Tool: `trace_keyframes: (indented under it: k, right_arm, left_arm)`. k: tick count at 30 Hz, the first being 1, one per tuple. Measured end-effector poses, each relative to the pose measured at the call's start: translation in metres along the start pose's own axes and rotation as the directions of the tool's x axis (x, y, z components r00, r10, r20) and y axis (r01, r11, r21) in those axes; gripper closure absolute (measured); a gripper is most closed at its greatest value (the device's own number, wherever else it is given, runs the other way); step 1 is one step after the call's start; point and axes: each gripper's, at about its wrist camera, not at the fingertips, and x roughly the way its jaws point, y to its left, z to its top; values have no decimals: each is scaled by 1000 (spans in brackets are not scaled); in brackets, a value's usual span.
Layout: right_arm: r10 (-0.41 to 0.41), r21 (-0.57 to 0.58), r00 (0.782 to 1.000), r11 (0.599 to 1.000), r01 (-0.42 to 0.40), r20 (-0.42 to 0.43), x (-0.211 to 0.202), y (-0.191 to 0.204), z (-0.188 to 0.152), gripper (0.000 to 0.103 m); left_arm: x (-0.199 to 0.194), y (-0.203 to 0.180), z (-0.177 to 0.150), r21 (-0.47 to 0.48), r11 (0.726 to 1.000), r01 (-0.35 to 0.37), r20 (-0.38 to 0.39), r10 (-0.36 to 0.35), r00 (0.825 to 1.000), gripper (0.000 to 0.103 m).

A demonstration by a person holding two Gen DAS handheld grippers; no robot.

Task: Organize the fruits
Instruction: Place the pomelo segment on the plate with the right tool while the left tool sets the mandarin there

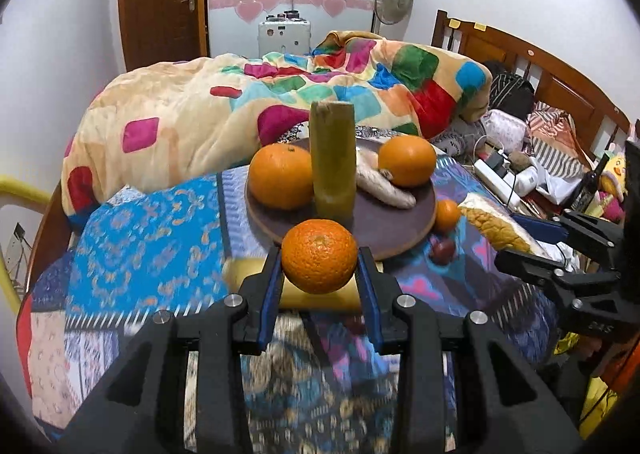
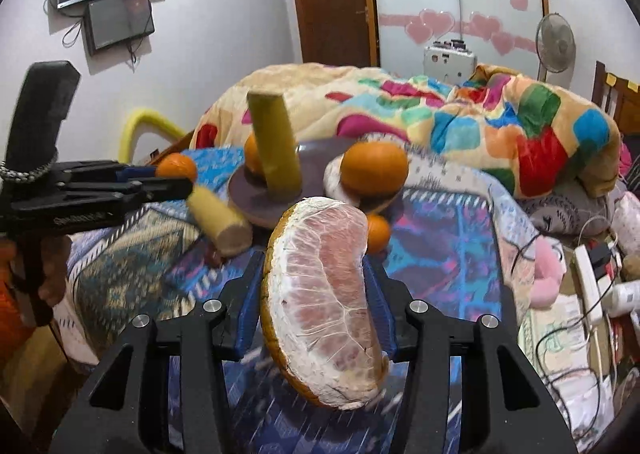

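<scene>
My left gripper [image 1: 319, 268] is shut on an orange [image 1: 319, 256] and holds it just in front of the round brown plate [image 1: 384, 230]. The plate bears two oranges [image 1: 280, 176] [image 1: 407, 159], an upright yellow-green cane piece [image 1: 333, 158] and a pale pomelo piece [image 1: 384, 186]. My right gripper [image 2: 316, 274] is shut on a peeled pomelo wedge [image 2: 324, 294], held above the bedspread right of the plate [image 2: 256, 198]. It shows at the right in the left wrist view [image 1: 532, 238]. A second cane piece [image 2: 220, 218] lies under the left gripper [image 2: 168, 178].
A small orange [image 1: 447, 215] and a dark red fruit [image 1: 442, 249] lie on the patterned bedspread [image 1: 152, 238] right of the plate. A bundled colourful quilt [image 1: 248, 102] lies behind. A power strip, cables and clutter [image 2: 592, 286] sit at the right. The headboard [image 1: 560, 74] is far right.
</scene>
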Motion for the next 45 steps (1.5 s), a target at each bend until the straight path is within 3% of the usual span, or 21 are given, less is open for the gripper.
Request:
trace_keyframes:
  k: [9, 18, 34, 40, 45]
  right_arm:
    - [-7, -39, 1000, 999, 7, 15, 41, -1, 42, 58]
    - [-15, -48, 1000, 999, 13, -27, 81, -1, 60, 58]
    - [-13, -68, 1000, 998, 11, -25, 83, 2, 73, 56]
    - [-25, -61, 1000, 998, 24, -12, 70, -1, 72, 56]
    - [-35, -53, 999, 998, 34, -15, 55, -5, 62, 56]
  left_arm:
    - [47, 9, 20, 20, 1000, -12, -58, 13, 998, 67]
    - [66, 9, 32, 32, 999, 5, -74, -2, 997, 67]
    - [71, 4, 37, 42, 999, 8, -79, -5, 997, 64]
    - [57, 3, 35, 35, 999, 13, -64, -10, 998, 60]
    - [39, 2, 28, 40, 999, -15, -53, 17, 998, 51]
